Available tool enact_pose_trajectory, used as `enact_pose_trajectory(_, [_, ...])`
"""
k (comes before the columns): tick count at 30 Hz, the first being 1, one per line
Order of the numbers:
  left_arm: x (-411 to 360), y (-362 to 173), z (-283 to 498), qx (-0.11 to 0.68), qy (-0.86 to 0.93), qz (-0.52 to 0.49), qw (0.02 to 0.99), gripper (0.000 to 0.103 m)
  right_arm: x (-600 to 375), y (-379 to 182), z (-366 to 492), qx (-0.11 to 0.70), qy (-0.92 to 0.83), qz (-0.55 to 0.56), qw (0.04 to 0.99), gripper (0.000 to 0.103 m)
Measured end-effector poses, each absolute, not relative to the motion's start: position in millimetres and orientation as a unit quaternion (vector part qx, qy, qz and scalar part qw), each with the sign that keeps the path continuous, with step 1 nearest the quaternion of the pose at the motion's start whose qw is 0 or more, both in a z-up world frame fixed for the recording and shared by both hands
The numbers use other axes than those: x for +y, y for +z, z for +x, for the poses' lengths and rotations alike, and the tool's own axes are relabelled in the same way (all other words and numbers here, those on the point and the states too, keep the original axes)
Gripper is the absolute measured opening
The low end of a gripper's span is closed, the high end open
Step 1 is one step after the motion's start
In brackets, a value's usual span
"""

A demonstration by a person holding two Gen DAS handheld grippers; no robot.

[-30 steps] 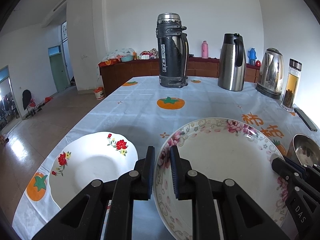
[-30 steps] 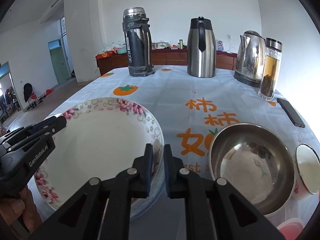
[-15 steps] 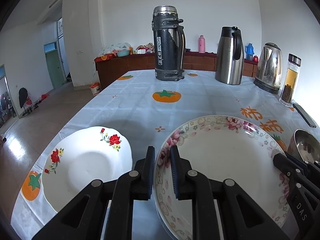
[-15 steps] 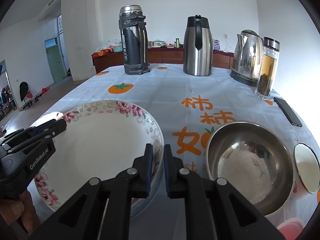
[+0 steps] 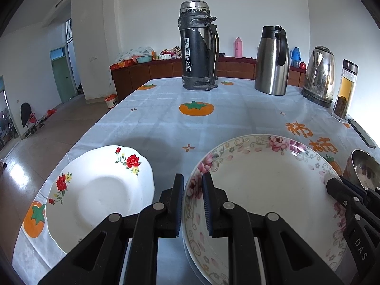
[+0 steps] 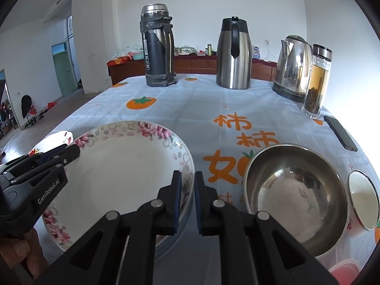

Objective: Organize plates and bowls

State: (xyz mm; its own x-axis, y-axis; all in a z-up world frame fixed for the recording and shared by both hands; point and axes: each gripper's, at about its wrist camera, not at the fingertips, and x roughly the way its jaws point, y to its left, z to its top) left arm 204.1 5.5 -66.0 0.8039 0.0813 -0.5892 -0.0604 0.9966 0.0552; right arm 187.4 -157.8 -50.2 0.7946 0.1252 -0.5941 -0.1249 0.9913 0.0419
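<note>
A deep plate with a pink floral rim (image 5: 266, 190) sits on another plate underneath. My left gripper (image 5: 192, 201) is shut on its left rim. My right gripper (image 6: 187, 199) is shut on its right rim (image 6: 187, 166). A white plate with red flowers (image 5: 102, 190) lies on the table to the left, apart from the left gripper. A steel bowl (image 6: 296, 194) stands right of the floral plate, and a small white bowl (image 6: 363, 201) sits further right.
A black thermos (image 5: 198, 47), a steel jug (image 5: 272, 59), a kettle (image 5: 319, 76) and a tea bottle (image 5: 345, 90) stand along the far side. A phone (image 6: 340, 133) lies at the right edge. A pink-lidded container (image 6: 344, 270) is at the near right. The table edge drops off on the left.
Both grippers stay shut on the floral plate's rim and have lowered slightly with it; the views have shifted a little relative to the table.
</note>
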Motion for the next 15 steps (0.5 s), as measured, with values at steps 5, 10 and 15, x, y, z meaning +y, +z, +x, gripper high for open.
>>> enact_pose_trajectory(5, [5.6, -67.8, 206.4, 0.315, 0.036, 0.019, 0.948, 0.018, -157.1, -50.2, 187.5, 0.314, 0.066, -0.001, 0.947, 0.011])
enact_pose_trajectory(10, [4.6, -71.0, 207.8, 0.322, 0.036, 0.023, 0.946, 0.018, -157.3, -51.2, 187.2, 0.316, 0.063, -0.007, 0.947, 0.011])
enact_pose_trajectory(15, [4.3, -72.7, 208.5, 0.327, 0.035, 0.025, 0.944, 0.019, -155.4, -52.4, 187.8, 0.319, 0.060, -0.016, 0.946, 0.011])
